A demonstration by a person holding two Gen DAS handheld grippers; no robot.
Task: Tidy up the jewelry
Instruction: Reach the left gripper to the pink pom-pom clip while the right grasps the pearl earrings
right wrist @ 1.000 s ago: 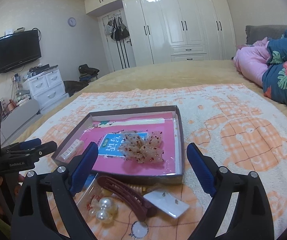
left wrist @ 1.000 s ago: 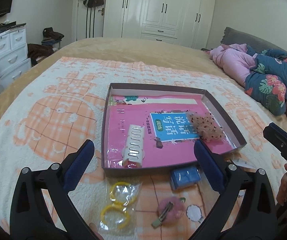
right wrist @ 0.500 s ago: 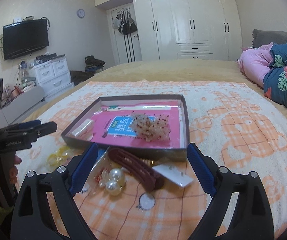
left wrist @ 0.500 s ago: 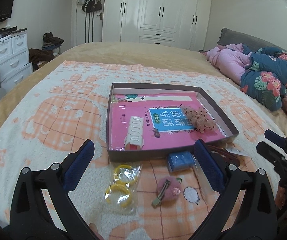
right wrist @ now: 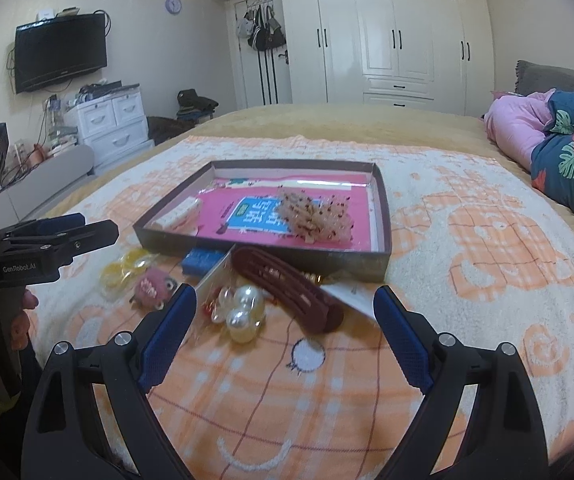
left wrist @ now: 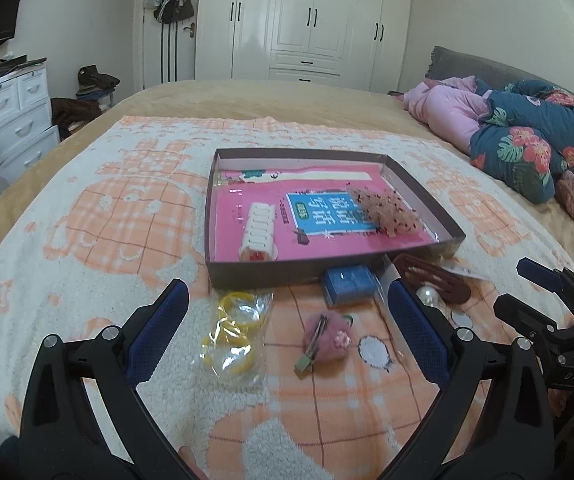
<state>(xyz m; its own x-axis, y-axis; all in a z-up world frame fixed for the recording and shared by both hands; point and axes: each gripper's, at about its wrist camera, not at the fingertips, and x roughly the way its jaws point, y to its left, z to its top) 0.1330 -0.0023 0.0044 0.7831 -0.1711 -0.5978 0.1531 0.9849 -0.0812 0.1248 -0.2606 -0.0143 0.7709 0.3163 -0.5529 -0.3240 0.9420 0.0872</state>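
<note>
A shallow brown box (left wrist: 327,274) lined with pink paper lies on the bed. It holds a white hair claw (left wrist: 259,232) and a sequined scrunchie (left wrist: 387,210). In front of the box lie bagged yellow rings (left wrist: 233,332), a pink fuzzy clip (left wrist: 325,338), a small blue box (left wrist: 349,284), a maroon hair clip (right wrist: 287,284) and bagged pearls (right wrist: 243,312). My left gripper (left wrist: 286,296) hovers open above the rings and pink clip, holding nothing. My right gripper (right wrist: 285,300) hovers open over the pearls and maroon clip, also with nothing in it.
An orange-and-white blanket (right wrist: 467,240) covers the bed. A white card (right wrist: 351,298) lies beside the maroon clip. Pink and floral bedding (left wrist: 527,148) is piled at the right. White drawers (right wrist: 107,124) and a TV (right wrist: 61,52) stand at the left, wardrobes behind.
Both grippers have drawn back from the box toward the near edge of the bed, bringing more of the loose items into view. Both stay open.
</note>
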